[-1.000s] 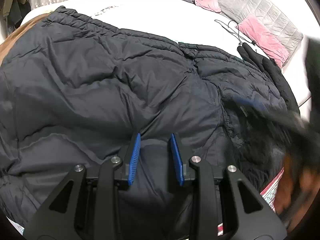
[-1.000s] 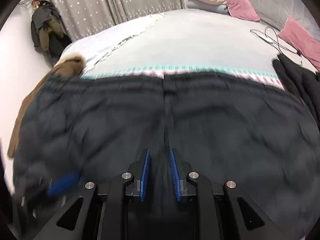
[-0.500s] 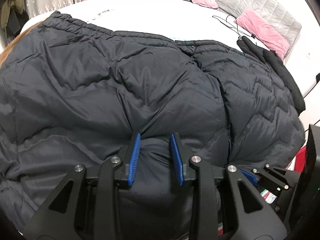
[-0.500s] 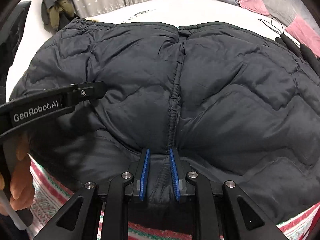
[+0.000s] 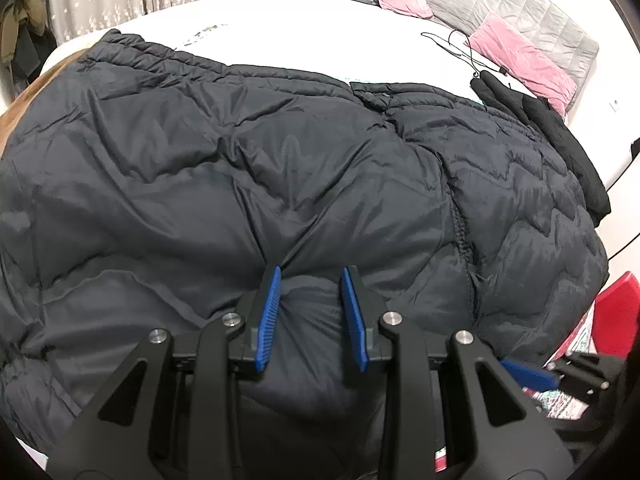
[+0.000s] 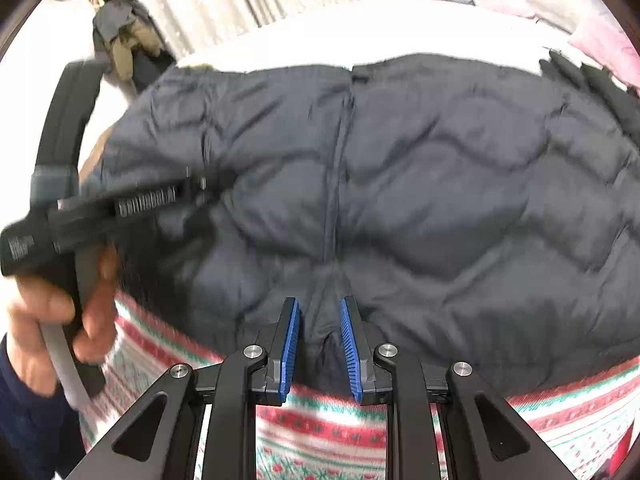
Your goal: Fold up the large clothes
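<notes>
A large black quilted down jacket (image 5: 240,168) lies spread across the bed, its zip running away from me. My left gripper (image 5: 311,270) is shut on a bunched fold of the jacket near its front edge. In the right wrist view my right gripper (image 6: 320,302) is shut on the jacket (image 6: 460,180) at the near hem, right at the zip seam. A hand (image 6: 48,312) holds the left gripper (image 6: 200,186), blurred, at the left. One blue pad (image 5: 528,374) of the right gripper shows in the left wrist view's lower right corner.
A red, green and white patterned blanket (image 6: 340,432) lies under the near hem. Black gloves with a cable (image 5: 544,120) rest at the jacket's right. Pink pillows (image 5: 520,56) and a grey headboard are behind. A brown garment (image 5: 24,96) lies at the left.
The right gripper has swept across and settled at the near hem with the zip seam in its pads, exposing more patterned blanket. The left gripper has kept its hold and place.
</notes>
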{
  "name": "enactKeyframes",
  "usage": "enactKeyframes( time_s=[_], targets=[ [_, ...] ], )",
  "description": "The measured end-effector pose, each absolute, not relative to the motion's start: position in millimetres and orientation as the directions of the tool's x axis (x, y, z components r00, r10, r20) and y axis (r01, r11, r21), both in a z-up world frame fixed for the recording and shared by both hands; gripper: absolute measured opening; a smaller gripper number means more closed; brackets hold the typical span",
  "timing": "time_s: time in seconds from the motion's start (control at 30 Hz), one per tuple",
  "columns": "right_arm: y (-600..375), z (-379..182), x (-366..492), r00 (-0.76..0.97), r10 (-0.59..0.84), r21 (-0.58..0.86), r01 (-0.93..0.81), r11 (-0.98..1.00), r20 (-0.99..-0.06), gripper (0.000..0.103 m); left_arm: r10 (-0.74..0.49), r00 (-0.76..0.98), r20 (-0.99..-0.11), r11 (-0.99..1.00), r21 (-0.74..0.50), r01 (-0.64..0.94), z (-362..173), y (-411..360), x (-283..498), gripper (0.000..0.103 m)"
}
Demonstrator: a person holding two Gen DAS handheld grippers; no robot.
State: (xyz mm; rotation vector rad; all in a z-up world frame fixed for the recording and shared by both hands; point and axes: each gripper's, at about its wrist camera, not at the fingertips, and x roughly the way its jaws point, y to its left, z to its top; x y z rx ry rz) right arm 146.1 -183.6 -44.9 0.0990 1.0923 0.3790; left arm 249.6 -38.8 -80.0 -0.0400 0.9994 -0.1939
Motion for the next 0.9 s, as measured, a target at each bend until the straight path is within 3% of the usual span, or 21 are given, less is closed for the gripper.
enactKeyframes(
  time_s=[0.13, 0.3, 0.33, 0.43, 0.47, 0.73, 0.9],
  targets=[
    [-175.0, -63.2, 151.5, 0.416, 0.326, 0.234, -0.257, 0.938, -0.849, 0.021, -0.156, 0.537, -0.829, 0.985, -0.09, 0.148, -81.0, -42.2, 247.4, 0.034],
    [-198.7, -42.5, 147.5, 0.429, 0.36, 0.286, -0.23, 0.93, -0.828, 0.022, -0.164, 0.537, -0.828, 0.984, -0.098, 0.149, -77.1, -38.4, 243.7, 0.034],
    [-208.7, -34.4, 145.3, 0.457, 0.36, 0.287, -0.224, 0.931, -0.813, 0.027, -0.174, 0.535, -0.827, 0.983, -0.114, 0.144, -74.7, -35.8, 242.5, 0.034],
    [-252.9, -10.1, 129.2, 0.569, 0.315, 0.283, -0.147, 0.948, -0.76, 0.065, -0.213, 0.538, -0.816, 0.977, -0.163, 0.14, -65.6, -32.1, 237.8, 0.034],
    [-271.6, -5.8, 125.0, 0.599, 0.291, 0.293, -0.097, 0.951, -0.746, 0.071, -0.225, 0.543, -0.809, 0.974, -0.169, 0.152, -62.2, -34.5, 235.7, 0.034],
    [-399.1, -16.9, 87.0, 0.641, 0.192, 0.447, 0.263, 0.855, -0.743, 0.071, -0.261, 0.548, -0.795, 0.948, -0.105, 0.299, -53.1, -87.2, 228.0, 0.034],
    [-450.6, -51.3, 76.4, 0.607, 0.277, 0.604, 0.435, 0.668, -0.744, 0.071, -0.265, 0.55, -0.792, 0.942, -0.092, 0.322, -54.0, -115.0, 241.7, 0.034]
  ],
)
